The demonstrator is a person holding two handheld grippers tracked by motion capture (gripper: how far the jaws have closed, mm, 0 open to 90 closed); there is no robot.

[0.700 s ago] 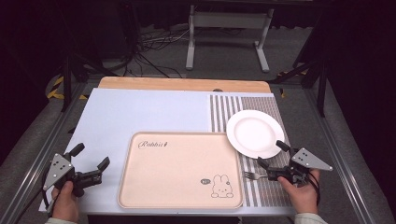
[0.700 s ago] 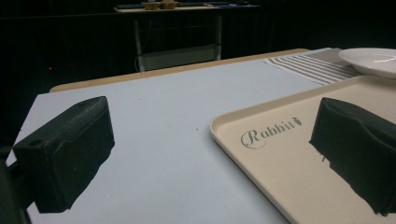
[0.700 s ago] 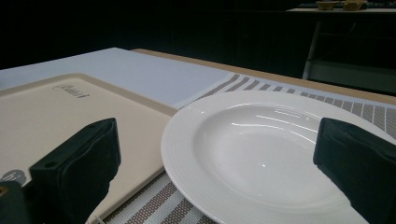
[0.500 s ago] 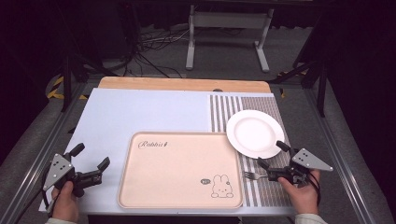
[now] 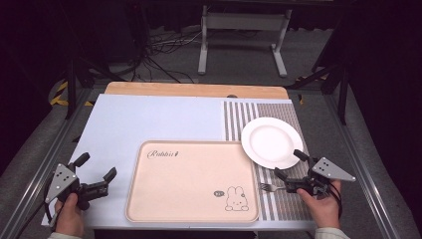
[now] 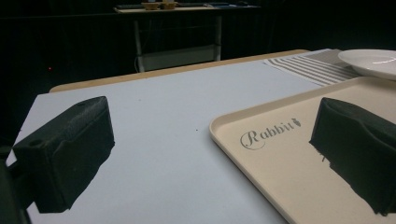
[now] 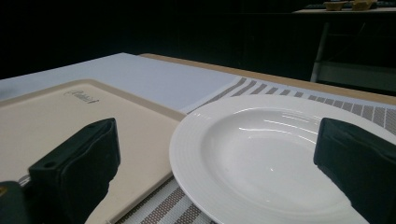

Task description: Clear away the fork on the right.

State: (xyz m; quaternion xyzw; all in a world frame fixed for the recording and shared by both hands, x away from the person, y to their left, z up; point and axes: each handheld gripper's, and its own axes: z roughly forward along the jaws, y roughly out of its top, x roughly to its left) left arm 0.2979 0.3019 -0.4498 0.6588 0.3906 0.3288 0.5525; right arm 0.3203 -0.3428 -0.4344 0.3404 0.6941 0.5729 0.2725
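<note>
- While my right gripper (image 5: 288, 165) sits low at the near right corner of the table (image 5: 149, 119), its jaws stand wide apart with nothing between them; from its own view the plate (image 7: 275, 149) fills the space ahead, its near rim cut off at the bottom edge.
- From above, the white plate (image 5: 271, 142) lies just beyond my right gripper on the striped mat (image 5: 239, 117), its rim close to the upper jaw tip; I cannot tell whether they touch.
- A small fork (image 5: 268, 187) lies on the mat just left of the lower jaw, tines toward the tray (image 5: 191, 181); its handle end is hidden under the gripper, so I cannot make out whether the jaw touches it.
- My right hand (image 5: 322, 206) is cut off at the bottom edge of the high view, and so is my left hand (image 5: 69, 216).
- My left gripper (image 5: 94, 167) rests at the near left, released, jaws spread and empty, well apart from plate and fork.
- From the left gripper view, the tray's corner with its script lettering lies ahead between the jaws, the right jaw covering part of it; the plate (image 6: 369, 60) is clipped at the right edge.
- Dark surroundings beyond the table are hard to read.
</note>
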